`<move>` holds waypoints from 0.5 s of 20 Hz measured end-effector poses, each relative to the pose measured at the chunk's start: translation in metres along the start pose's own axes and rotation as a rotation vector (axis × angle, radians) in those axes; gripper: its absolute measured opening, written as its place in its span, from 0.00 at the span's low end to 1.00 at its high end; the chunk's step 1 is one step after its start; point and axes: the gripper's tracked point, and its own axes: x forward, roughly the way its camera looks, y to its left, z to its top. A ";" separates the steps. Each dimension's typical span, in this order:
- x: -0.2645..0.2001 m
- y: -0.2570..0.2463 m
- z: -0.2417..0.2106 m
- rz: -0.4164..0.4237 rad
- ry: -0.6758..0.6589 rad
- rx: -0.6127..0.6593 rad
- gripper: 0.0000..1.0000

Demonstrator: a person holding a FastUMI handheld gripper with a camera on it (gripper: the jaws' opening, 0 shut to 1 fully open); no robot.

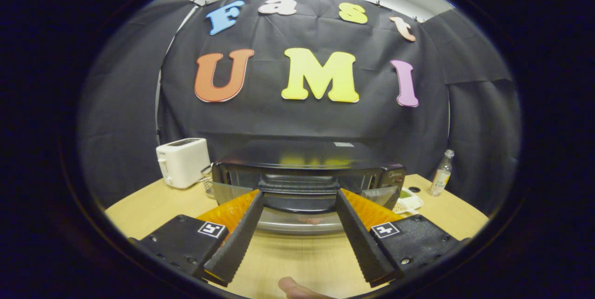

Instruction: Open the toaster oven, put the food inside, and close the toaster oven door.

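- Black toaster oven (307, 169) sat dead ahead of the tongs (300, 196) on the desk (153, 206), door (302, 220) dropped open toward them.
- Tongs spread wide, holding nothing.

Toaster oven (302, 169): black, glossy top, squarely ahead of my gripper (300, 196) on the counter (297, 252). Its glass door (300, 220) is folded down flat toward me, cavity open. My spread fingers reach its front edge, gripping nothing.
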 end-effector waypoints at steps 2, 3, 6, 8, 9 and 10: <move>0.002 -0.005 0.015 0.001 0.003 0.033 0.99; -0.001 -0.010 0.023 -0.006 0.002 0.047 0.99; -0.022 -0.016 0.049 0.006 -0.044 0.059 0.99; -0.047 -0.021 0.063 0.006 -0.056 0.041 0.99; -0.061 -0.024 0.072 0.010 -0.066 0.036 0.99; -0.076 -0.026 0.082 0.012 -0.080 0.034 0.99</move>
